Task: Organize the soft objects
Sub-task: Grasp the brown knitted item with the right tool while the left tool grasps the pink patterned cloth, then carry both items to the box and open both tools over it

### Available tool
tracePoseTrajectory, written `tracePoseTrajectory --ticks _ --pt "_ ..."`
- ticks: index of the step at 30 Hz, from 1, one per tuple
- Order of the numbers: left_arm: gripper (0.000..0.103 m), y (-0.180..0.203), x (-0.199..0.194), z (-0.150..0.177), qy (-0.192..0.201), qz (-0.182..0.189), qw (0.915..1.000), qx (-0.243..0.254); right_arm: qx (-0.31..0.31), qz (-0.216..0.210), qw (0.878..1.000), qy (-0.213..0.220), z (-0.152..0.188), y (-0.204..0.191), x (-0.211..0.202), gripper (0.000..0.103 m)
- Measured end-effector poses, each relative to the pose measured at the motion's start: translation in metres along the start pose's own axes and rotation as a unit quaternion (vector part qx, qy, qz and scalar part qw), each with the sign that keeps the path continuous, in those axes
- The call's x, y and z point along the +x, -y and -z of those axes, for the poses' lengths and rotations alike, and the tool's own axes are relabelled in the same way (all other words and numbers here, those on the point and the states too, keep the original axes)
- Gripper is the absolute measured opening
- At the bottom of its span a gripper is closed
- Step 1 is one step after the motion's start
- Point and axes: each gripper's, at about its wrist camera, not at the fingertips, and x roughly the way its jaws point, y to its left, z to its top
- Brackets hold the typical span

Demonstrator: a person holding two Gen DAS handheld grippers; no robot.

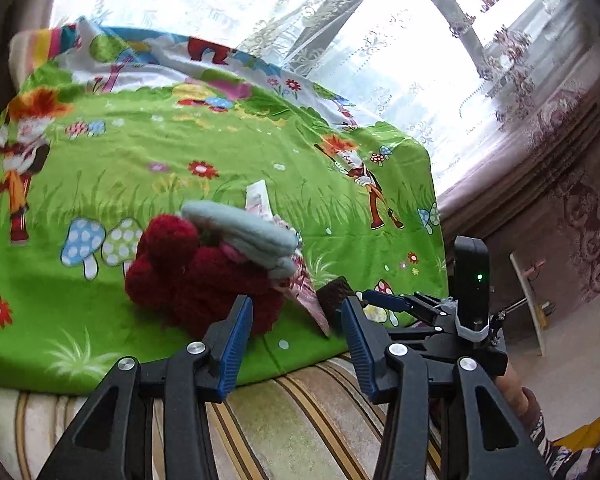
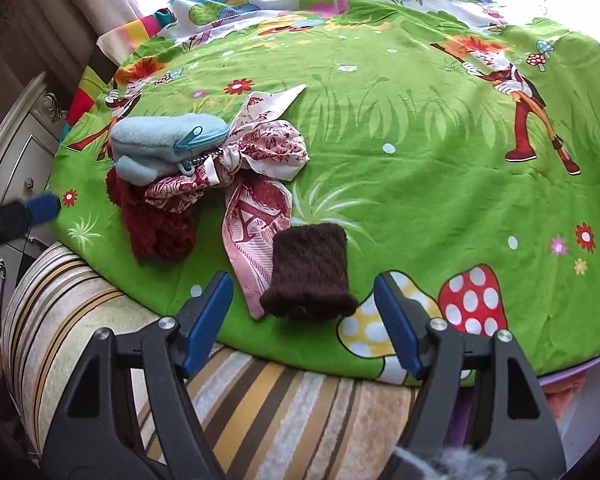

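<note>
A brown knitted piece is seen lying on the green sheet, just ahead of the right gripper, whose jaws are spread wide and hold nothing. At ten o'clock from it, a blue pouch is stacked on a red woolly item beside a patterned scarf. The left gripper is likewise held open, empty, aimed at the red item. A striped cushion is seen below; a lace curtain is seen behind.

Fuzzy dark-red knit, fleecy blue pouch, coarse brown knit, smooth printed scarf, matt green sheet.
</note>
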Motion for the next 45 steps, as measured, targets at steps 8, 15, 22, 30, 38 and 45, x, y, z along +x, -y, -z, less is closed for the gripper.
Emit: tracePoseTrajectory --ticks 8,15,22,30,38,45 --pt "0.048 0.035 0.053 -0.070 -0.080 -0.082 0.9852 0.127 0.005 -0.020 1.000 0.000 -0.001 0.006 0.011 0.037" --pt "0.048 0.053 0.133 -0.090 -0.197 -0.125 0.9498 0.208 0.038 -0.024 0.998 0.038 0.006 0.022 -0.002 0.031" --pt "0.048 0.058 0.191 -0.086 -0.270 -0.174 0.9087 0.267 0.065 0.003 0.995 0.075 0.015 0.042 -0.023 0.031" --pt "0.022 0.061 0.230 -0.072 -0.330 -0.216 0.8634 0.315 0.090 -0.005 0.992 0.084 0.025 0.061 -0.030 0.031" --pt "0.005 0.088 0.221 -0.077 -0.292 -0.137 0.8957 0.306 0.094 -0.005 0.991 0.093 0.029 0.063 -0.035 0.031" --pt "0.004 0.111 0.177 -0.095 -0.216 -0.047 0.9378 0.268 0.105 -0.004 0.990 0.098 0.036 0.069 -0.041 0.031"
